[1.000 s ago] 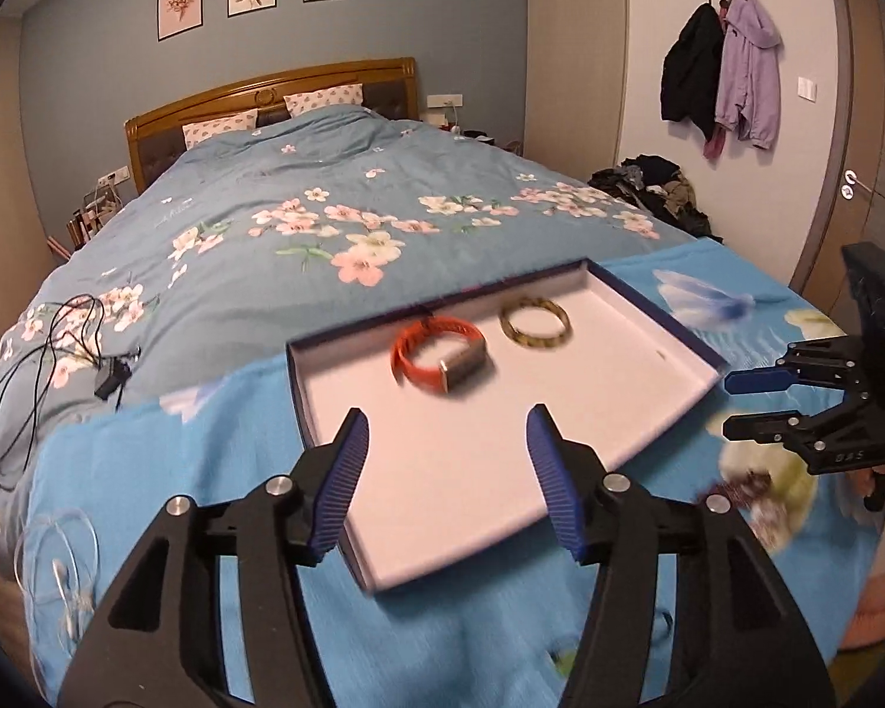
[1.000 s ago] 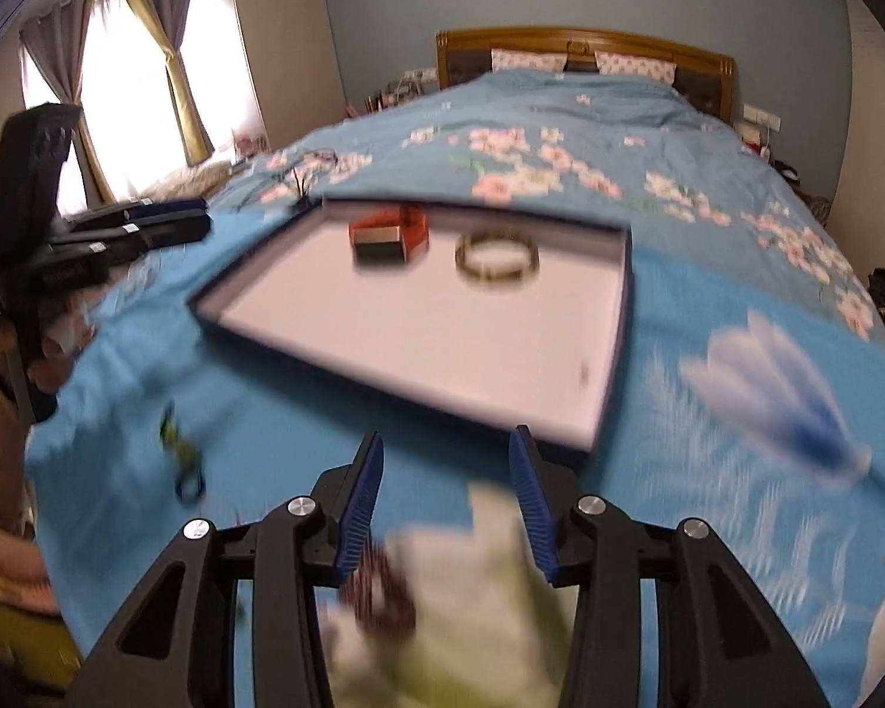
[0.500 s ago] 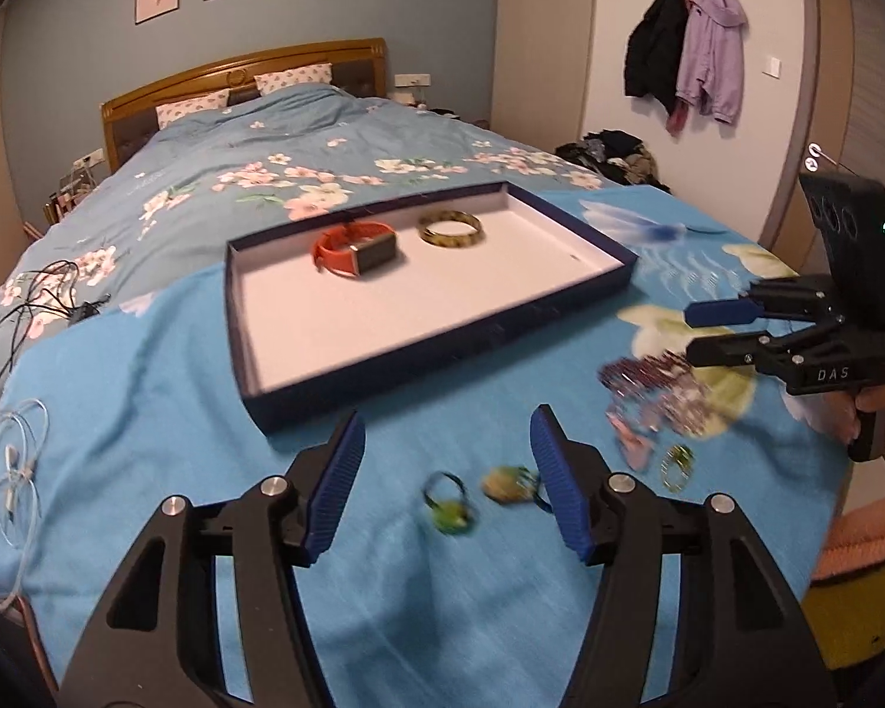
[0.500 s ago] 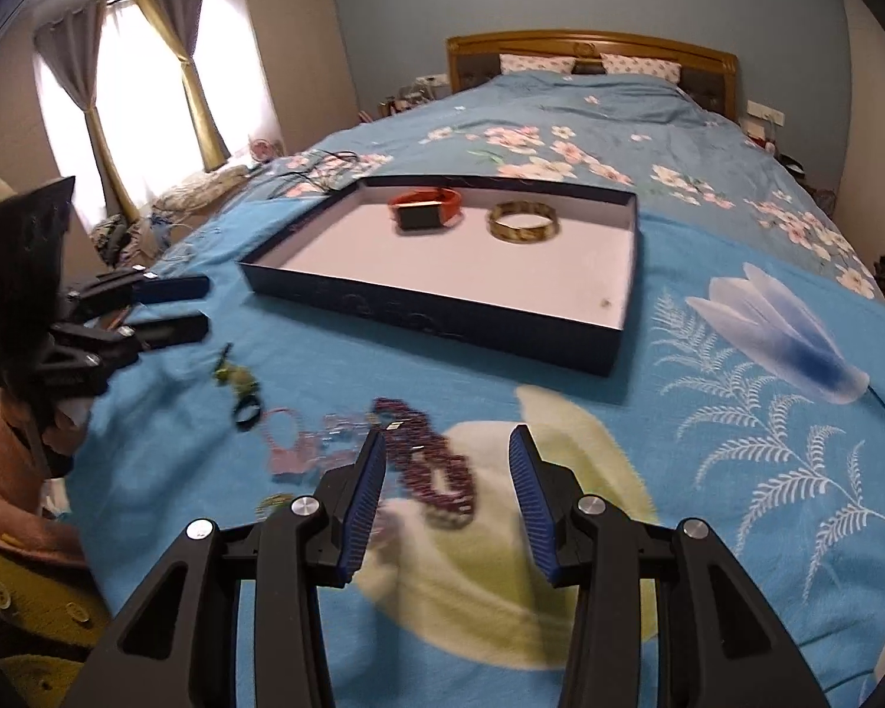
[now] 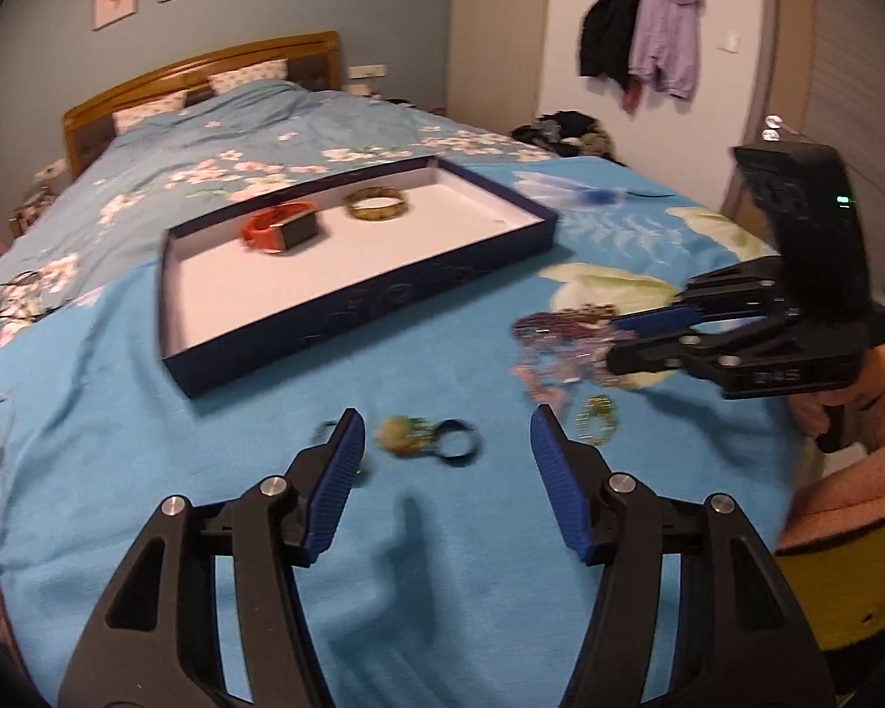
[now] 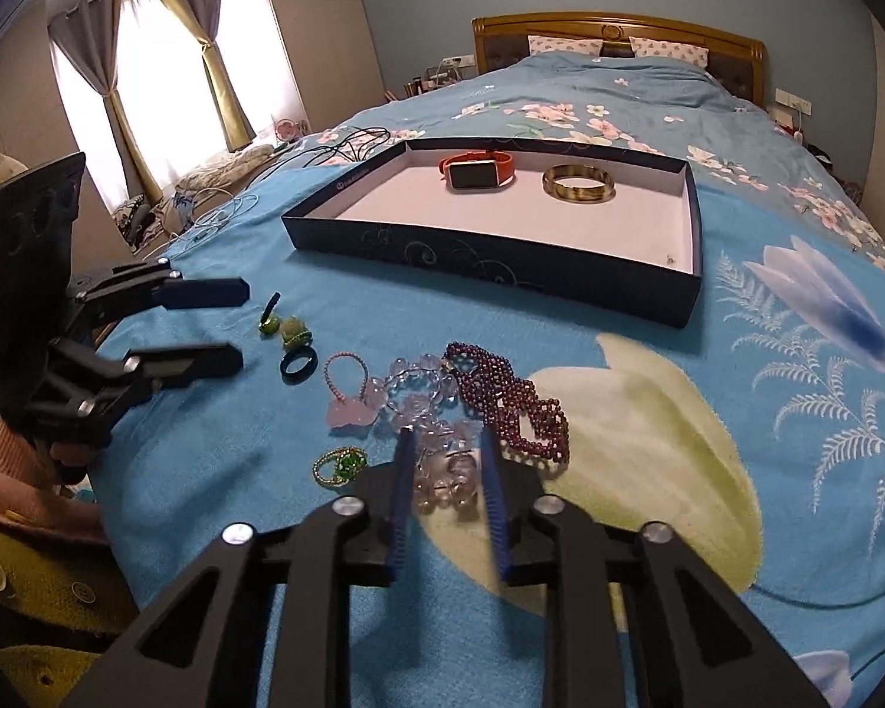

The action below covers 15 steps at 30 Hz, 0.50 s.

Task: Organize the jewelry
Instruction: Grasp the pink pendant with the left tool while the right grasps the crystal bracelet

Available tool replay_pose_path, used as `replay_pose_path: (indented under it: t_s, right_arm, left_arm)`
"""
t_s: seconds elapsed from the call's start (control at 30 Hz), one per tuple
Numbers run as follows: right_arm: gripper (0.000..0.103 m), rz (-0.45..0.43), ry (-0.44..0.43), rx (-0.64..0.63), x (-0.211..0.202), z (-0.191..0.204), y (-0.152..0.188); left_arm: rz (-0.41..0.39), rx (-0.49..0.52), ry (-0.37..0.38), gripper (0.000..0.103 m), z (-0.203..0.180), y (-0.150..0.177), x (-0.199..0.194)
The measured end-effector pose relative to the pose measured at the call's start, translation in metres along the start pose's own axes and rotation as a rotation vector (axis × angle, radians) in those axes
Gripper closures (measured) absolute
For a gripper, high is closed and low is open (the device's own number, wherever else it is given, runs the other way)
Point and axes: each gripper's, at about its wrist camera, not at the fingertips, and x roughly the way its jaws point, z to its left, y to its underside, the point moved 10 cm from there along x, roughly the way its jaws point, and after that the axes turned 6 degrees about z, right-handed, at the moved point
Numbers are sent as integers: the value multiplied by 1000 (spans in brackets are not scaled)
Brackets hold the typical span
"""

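Observation:
A dark blue tray (image 6: pixel 489 268) (image 5: pixel 360 307) on the bed holds an orange watch (image 6: pixel 477 171) (image 5: pixel 280 227) and a gold bangle (image 6: pixel 578 183) (image 5: pixel 377 205). Loose jewelry lies in front of it: a clear bead bracelet (image 6: pixel 422 389), a dark red bead string (image 6: pixel 510 398), a pink bracelet (image 6: pixel 345 389), a black ring (image 6: pixel 298 366) (image 5: pixel 457 442), green rings (image 6: pixel 292 330) and a green-gold ring (image 6: pixel 339 466). My right gripper (image 6: pixel 445 451) is open, its fingers either side of the clear beads. My left gripper (image 5: pixel 445 448) is open above the black ring.
The blue floral bedspread (image 6: pixel 678 413) covers the bed. White and black cables (image 6: pixel 301 153) lie at the left side of the bed. Coats (image 5: pixel 649 29) hang on the far wall.
Both grippers have pulled back from the tray and dropped toward the loose jewelry. The right gripper's fingers now flank the clear beads. The left gripper hovers over the rings.

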Motion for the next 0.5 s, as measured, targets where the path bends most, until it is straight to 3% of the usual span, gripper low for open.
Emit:
replay_pose_path:
  t_s: [0.03, 0.07, 0.2, 0.5]
  right_arm:
    - [87, -4, -1, 3, -1, 0, 0]
    - [96, -8, -2, 4, -2, 0, 0]
    - [95, -38, -1, 17, -9, -2, -4]
    - [95, -36, -17, 15, -11, -1, -5]
  left_arm:
    - [5, 7, 13, 46, -5, -1, 2]
    - [10, 16, 21, 47, -10, -3, 6]
    - [37, 21, 81, 53, -28, -7, 20]
    - [125, -16, 122, 64, -38, -6, 50]
